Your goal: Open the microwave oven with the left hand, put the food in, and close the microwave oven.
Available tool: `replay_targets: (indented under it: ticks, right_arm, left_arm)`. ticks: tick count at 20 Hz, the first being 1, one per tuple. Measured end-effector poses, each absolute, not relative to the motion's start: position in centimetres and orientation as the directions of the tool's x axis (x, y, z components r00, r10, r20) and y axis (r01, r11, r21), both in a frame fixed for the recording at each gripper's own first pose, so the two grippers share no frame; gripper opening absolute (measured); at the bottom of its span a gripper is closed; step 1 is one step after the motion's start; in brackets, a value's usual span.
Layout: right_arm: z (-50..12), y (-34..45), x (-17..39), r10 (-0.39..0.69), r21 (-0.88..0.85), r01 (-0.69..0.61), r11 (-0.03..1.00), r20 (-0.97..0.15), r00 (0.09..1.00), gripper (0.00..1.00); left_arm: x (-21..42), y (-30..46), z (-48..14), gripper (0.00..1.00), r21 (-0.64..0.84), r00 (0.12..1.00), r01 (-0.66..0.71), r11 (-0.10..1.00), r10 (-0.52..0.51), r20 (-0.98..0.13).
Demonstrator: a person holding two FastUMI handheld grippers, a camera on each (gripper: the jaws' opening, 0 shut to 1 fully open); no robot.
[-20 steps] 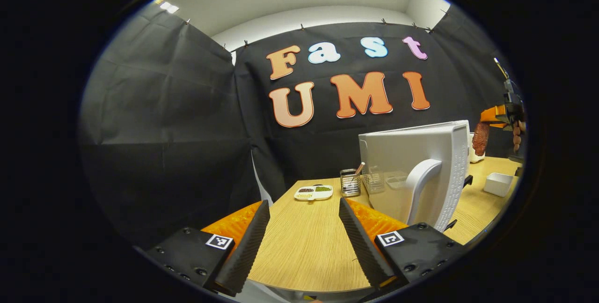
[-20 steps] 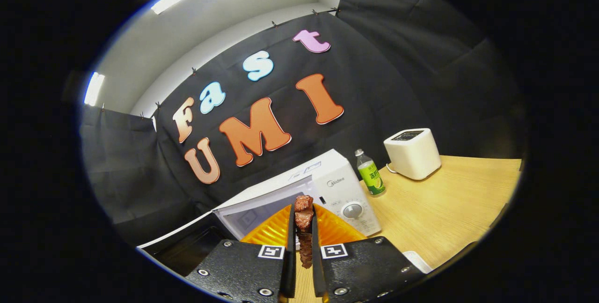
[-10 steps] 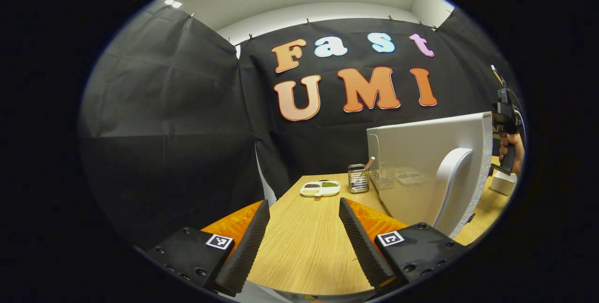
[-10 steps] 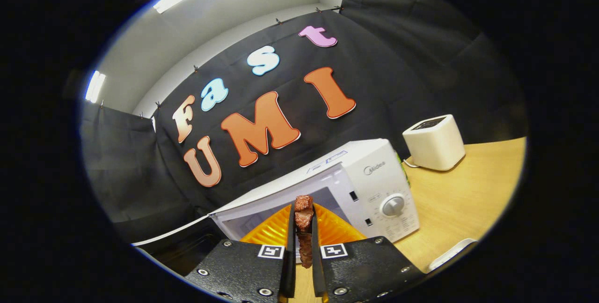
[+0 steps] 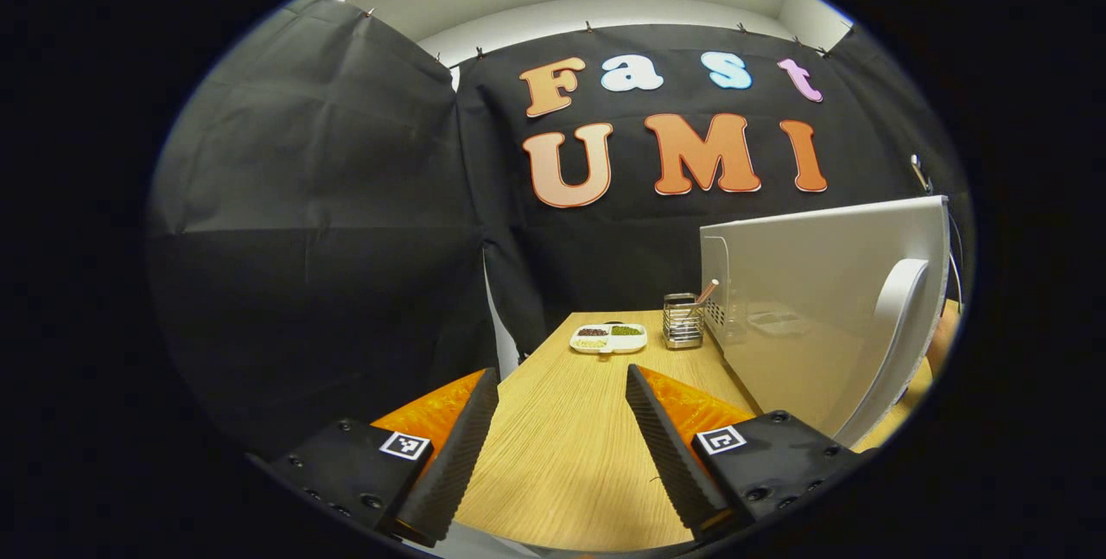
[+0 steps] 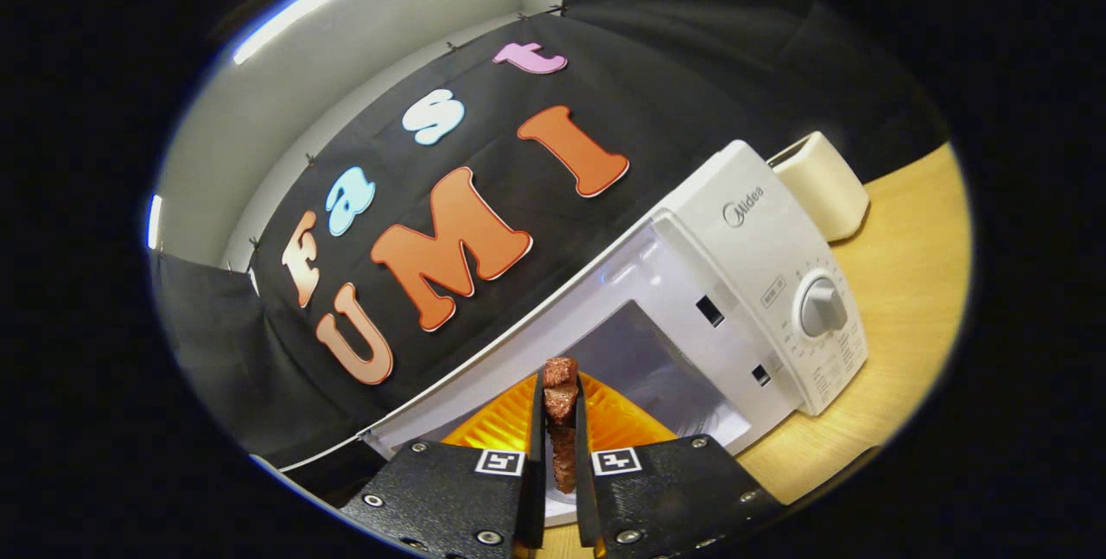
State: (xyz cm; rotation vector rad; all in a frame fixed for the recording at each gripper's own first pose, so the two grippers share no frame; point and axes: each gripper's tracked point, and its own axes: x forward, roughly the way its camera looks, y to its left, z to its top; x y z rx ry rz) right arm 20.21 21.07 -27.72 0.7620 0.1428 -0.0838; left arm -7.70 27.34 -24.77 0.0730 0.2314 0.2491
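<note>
Booth: black cloth walls round a light wooden table (image 5: 562, 447), pale ceiling above.
Microwave: white microwave oven (image 6: 760, 257) stands on the table; in the right gripper view its cavity (image 6: 639, 369) is open to the camera, with the control panel and dial (image 6: 821, 307) to the right of the opening.
Door: microwave door (image 5: 821, 300) is swung wide open; the left gripper view sees its outer face with the curved white handle (image 5: 894, 317) at the far right edge.
Left gripper: left gripper (image 5: 562, 442) hangs low over the table, fingers spread wide apart, nothing between them, near the open door but not touching it.
Right gripper: right gripper (image 6: 560, 447) is closed tight, both fingers pressing on the food (image 6: 560, 399), a reddish-brown chunk of meat held upright just in front of the cavity opening.
Divided dish: white divided dish (image 5: 609, 338) at the far end of the table, compartments holding dark, green and pale bits.
Wire holder: metal wire holder (image 5: 683, 321) just right of the dish, a stick leaning out of it.
Beyond the microwave: cream box-shaped appliance (image 6: 821, 183) on the table behind it.
</note>
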Motion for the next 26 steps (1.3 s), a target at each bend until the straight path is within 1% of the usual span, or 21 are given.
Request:
replay_targets:
  ticks: [2,4,5,6,11,12,14,15,19,22,23,24,25,26]
  right_arm:
    - [-28.9,21.4,21.5,-0.057,0.673,0.151,0.724,-0.160,0.985,0.14]
    - [-30.2,22.2,22.6,-0.061,0.662,0.169,0.730,-0.183,0.981,0.14]
    - [-30.5,22.5,23.3,-0.064,0.668,0.173,0.723,-0.185,0.981,0.14]
    - [-30.9,22.7,23.7,-0.068,0.675,0.179,0.716,-0.187,0.980,0.14]
    - [-33.9,24.6,25.7,-0.087,0.695,0.231,0.681,-0.237,0.968,0.14]
    - [-34.5,24.6,26.0,-0.100,0.692,0.247,0.678,-0.247,0.964,0.14]
    - [-35.5,24.7,26.6,-0.112,0.687,0.265,0.677,-0.259,0.959,0.14]
    - [-35.7,24.9,26.9,-0.114,0.682,0.271,0.680,-0.266,0.957,0.14]
    - [-36.3,24.9,26.8,-0.126,0.576,0.286,0.766,-0.303,0.945,0.16]
    - [-35.4,25.0,26.2,-0.098,0.483,0.245,0.841,-0.309,0.946,0.18]
    - [-35.1,24.9,26.0,-0.095,0.441,0.233,0.867,-0.311,0.945,0.18]
    - [-35.0,24.8,26.0,-0.092,0.398,0.217,0.892,-0.309,0.946,0.20]
    - [-34.9,24.6,25.7,-0.090,0.362,0.204,0.910,-0.309,0.947,0.22]
    - [-34.9,24.5,25.7,-0.085,0.342,0.194,0.920,-0.308,0.948,0.21]
  left_arm:
    - [-7.6,27.6,-24.9,0.94,0.101,0.941,-0.237,0.966,0.254,-0.225]
    - [-7.5,27.7,-25.0,0.88,0.102,0.939,-0.238,0.966,0.255,-0.229]
    - [-7.5,27.8,-24.8,0.89,0.101,0.940,-0.239,0.966,0.256,-0.226]
    - [-7.8,27.8,-24.9,0.96,0.099,0.939,-0.240,0.966,0.257,-0.228]
    - [-8.4,27.9,-24.4,0.96,0.115,0.935,-0.254,0.960,0.274,-0.227]
    - [-8.5,28.1,-24.2,1.00,0.117,0.934,-0.258,0.959,0.278,-0.226]
    - [-8.9,28.1,-23.8,0.92,0.119,0.933,-0.261,0.958,0.282,-0.222]
    - [-9.0,28.3,-23.4,0.96,0.125,0.933,-0.264,0.956,0.287,-0.219]
    - [-8.8,28.1,-23.4,0.96,0.112,0.933,-0.269,0.957,0.288,-0.216]
    - [-8.6,27.3,-23.8,0.96,0.087,0.937,-0.253,0.963,0.267,-0.225]
    - [-8.6,27.2,-23.7,1.00,0.086,0.938,-0.253,0.964,0.266,-0.221]
    - [-8.7,27.2,-23.7,0.96,0.088,0.939,-0.253,0.963,0.267,-0.219]
    - [-8.8,27.3,-23.6,0.96,0.090,0.938,-0.256,0.962,0.270,-0.217]
    - [-8.8,27.3,-23.5,0.96,0.092,0.938,-0.258,0.962,0.273,-0.214]
